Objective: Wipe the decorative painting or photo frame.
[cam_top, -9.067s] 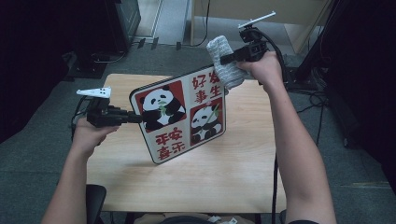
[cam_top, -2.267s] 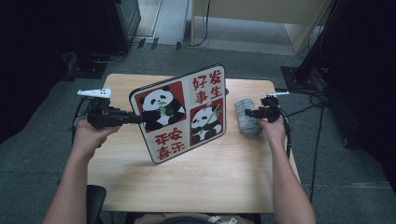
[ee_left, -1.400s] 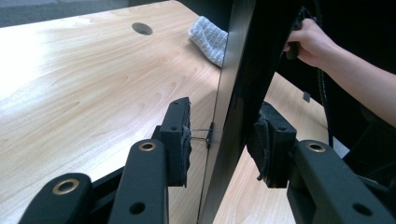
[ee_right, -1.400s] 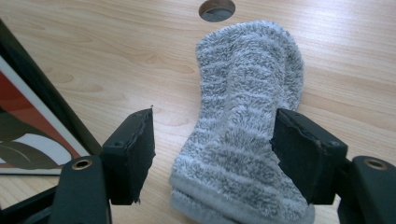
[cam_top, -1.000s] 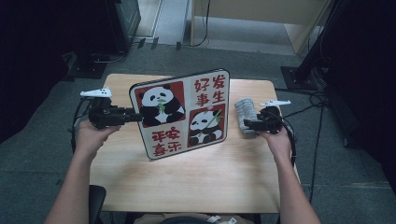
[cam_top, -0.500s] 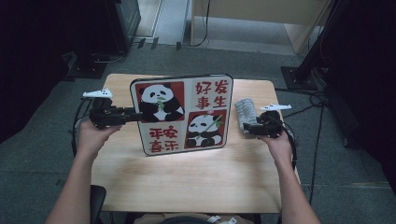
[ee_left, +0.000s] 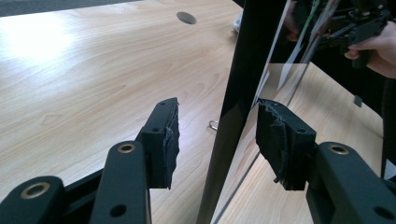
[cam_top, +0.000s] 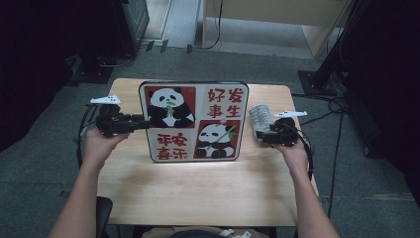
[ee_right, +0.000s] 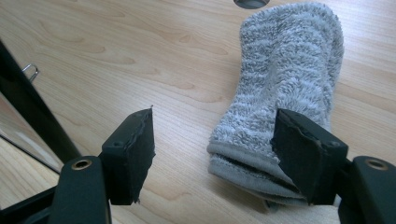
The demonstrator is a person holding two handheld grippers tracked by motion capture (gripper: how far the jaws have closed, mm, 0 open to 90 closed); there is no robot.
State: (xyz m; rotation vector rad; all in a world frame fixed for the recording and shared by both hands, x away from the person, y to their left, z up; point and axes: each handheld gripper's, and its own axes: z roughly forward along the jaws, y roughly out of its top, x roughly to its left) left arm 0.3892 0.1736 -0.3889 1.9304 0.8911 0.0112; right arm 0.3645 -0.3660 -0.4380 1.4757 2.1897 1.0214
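The panda board (cam_top: 194, 121), a large dark-framed panel with two panda pictures and red characters, lies over the middle of the worktop (cam_top: 198, 193), its top edge close to the worktop's far edge and its bottom edge about halfway toward the near edge. In the left gripper view its dark edge (ee_left: 238, 88) rises between the two pads, and its glossy face reflects the wood and the other hand. A small metal ring (ee_left: 213, 124) sits on the wood just beside that edge.

The worktop is pale wood, with a round cable hole (ee_left: 186, 17) near its far edge.

The folded grey towel (cam_top: 259, 116) lies near the worktop's right edge, just beside the board's right side and apart from it. In the right gripper view it is a thick, fuzzy fold (ee_right: 280, 84) with its open layers toward the camera.

The left gripper (cam_top: 141, 123) is at the board's left edge, level with the upper panda. Its jaws have just been opening; they stand fairly wide, the board's edge is between them, and a clear gap shows on each side, so neither pad (ee_left: 170, 140) presses on it.

The right gripper (cam_top: 262, 136) is at the near end of the towel. Its jaws stand wide: one pad (ee_right: 306, 156) is over the towel's near corner, the other (ee_right: 135, 149) is over bare wood, and nothing is clamped.
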